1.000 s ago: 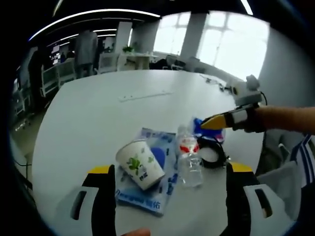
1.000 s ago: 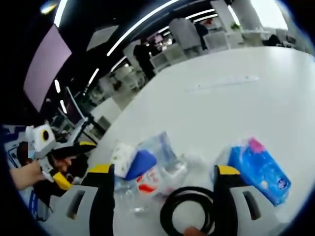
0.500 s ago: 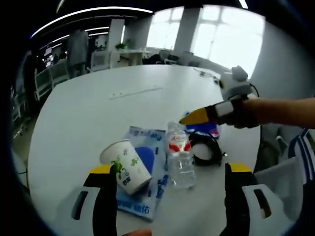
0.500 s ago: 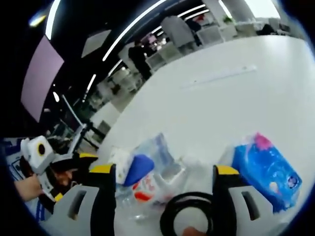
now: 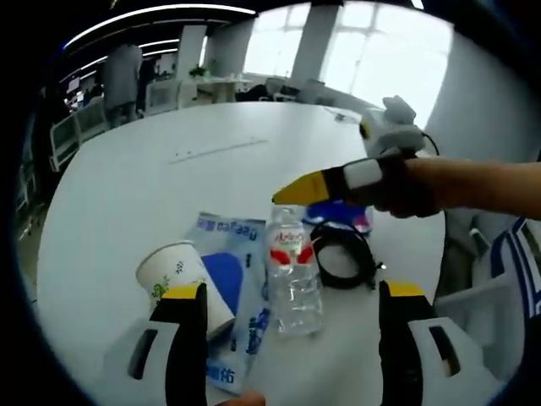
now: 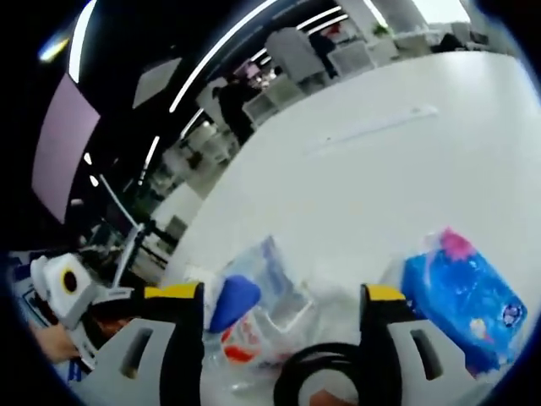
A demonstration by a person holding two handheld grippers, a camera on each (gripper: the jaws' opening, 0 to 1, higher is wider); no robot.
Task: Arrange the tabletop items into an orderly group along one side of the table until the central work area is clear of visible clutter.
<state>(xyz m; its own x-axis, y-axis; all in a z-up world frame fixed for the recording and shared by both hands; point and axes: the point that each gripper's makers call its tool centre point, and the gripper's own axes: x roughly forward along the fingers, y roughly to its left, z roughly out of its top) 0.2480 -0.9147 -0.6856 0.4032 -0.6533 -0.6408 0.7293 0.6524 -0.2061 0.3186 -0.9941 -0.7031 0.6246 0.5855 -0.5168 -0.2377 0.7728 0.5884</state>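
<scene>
**Two hand-held grippers above a cluster of items on a white bench**

Left gripper view: the left hand-held gripper (image 5: 292, 317) stands with its two yellow-tipped jaws wide apart and nothing between them. Ahead of the jaws, near the close edge of the white bench (image 5: 127, 186), lies a clear water bottle (image 5: 292, 275) with a red and white label, resting on its side. To the left of the bottle a flat blue and white packet (image 5: 237, 279) lies on the bench, and a white paper cup (image 5: 179, 283) with a green leaf print lies tipped over on it, partly behind the left jaw. To the right of the bottle, just beside it, sits a black cable coil (image 5: 342, 258). The right hand-held gripper (image 5: 296, 191) enters from the right, held in a person's hand (image 5: 414, 182), its yellow tip above the bottle; whether its jaws touch anything cannot be told in this view.

Right gripper view: the right hand-held gripper (image 6: 283, 334) shows its jaws set wide, empty. The cable coil (image 6: 325, 376) lies between the jaws at the bottom, the water bottle (image 6: 262, 326) just beyond it, and a blue tissue pack (image 6: 463, 300) lies to the right, near the right jaw. The left hand-held gripper (image 6: 127, 298) appears at the lower left.
</scene>
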